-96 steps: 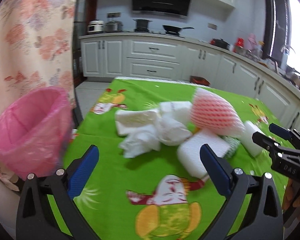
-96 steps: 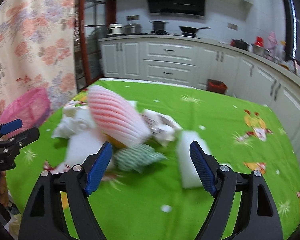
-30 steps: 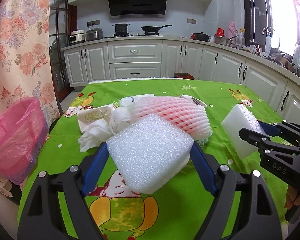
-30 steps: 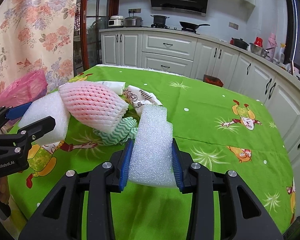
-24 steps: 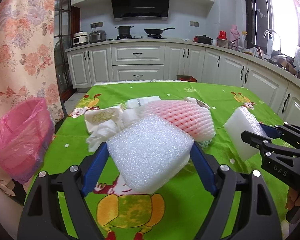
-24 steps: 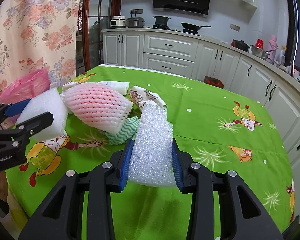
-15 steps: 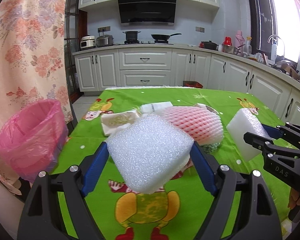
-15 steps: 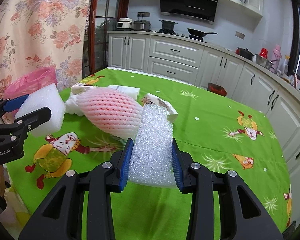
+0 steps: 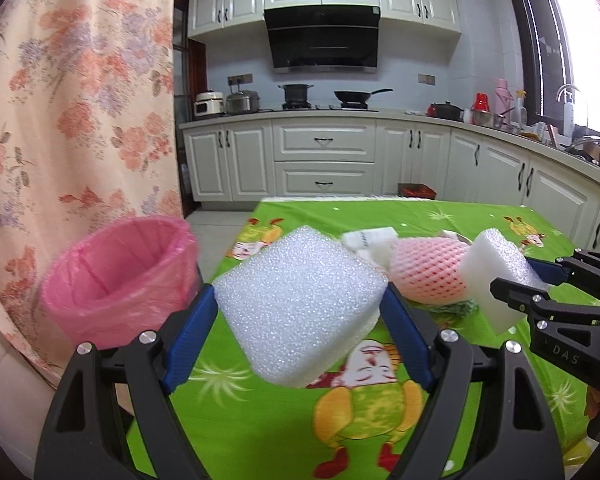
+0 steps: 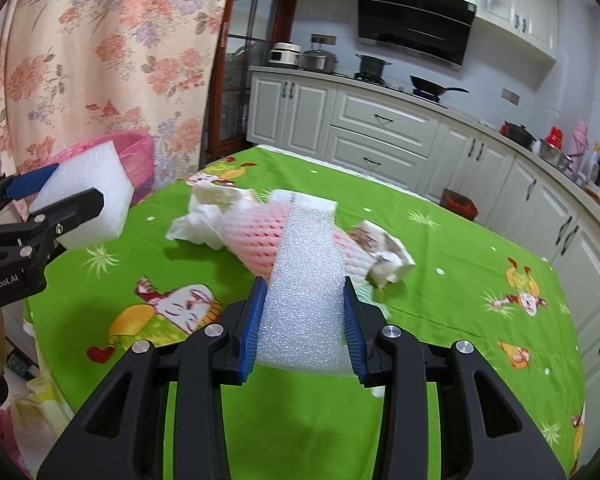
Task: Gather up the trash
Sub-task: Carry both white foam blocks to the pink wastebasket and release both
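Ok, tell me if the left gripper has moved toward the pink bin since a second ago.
Yes. In the left wrist view the pink bin looms larger and nearer the left gripper, which still clamps its foam block.

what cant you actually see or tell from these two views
- Pink bin contents: left wrist view, its near wall hides the bottom.
- Green wavy scrap: both views, held foam blocks and pink fruit net cover most.
- Label on white packet: right wrist view, too small to read.

Foam block (image 9: 300,304) hides tabletop behind; green rag (image 10: 370,294) mostly hidden; tissue pile (image 10: 198,226) blurred.
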A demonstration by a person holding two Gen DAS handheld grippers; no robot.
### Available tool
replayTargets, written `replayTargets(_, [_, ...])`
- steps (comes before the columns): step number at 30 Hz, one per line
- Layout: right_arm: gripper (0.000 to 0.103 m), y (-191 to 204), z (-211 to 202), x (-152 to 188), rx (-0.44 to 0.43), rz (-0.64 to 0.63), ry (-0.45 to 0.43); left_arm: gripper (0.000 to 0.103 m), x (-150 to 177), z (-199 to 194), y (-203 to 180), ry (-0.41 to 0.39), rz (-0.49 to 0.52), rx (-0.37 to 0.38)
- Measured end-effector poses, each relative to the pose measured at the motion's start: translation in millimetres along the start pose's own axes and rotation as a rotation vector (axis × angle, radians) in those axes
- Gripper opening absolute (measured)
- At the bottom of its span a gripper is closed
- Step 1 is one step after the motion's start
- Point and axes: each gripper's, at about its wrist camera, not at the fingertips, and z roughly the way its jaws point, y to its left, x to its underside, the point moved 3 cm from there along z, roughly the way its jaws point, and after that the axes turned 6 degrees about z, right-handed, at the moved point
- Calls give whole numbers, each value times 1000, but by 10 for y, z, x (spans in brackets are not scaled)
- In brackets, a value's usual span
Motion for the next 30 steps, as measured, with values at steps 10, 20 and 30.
replayTargets(10, [36,450,52,-197,-101,-40,-29,80,1,-129,448,-18,-25,-77])
replayTargets(20, [36,739,55,-485,-181,-32,-72,80,9,-192,946,-30,-76,-162])
replayTargets(30, [36,1338,306,-893,-301,-98,-93,80,-119,-131,1450,-32,-93,-226])
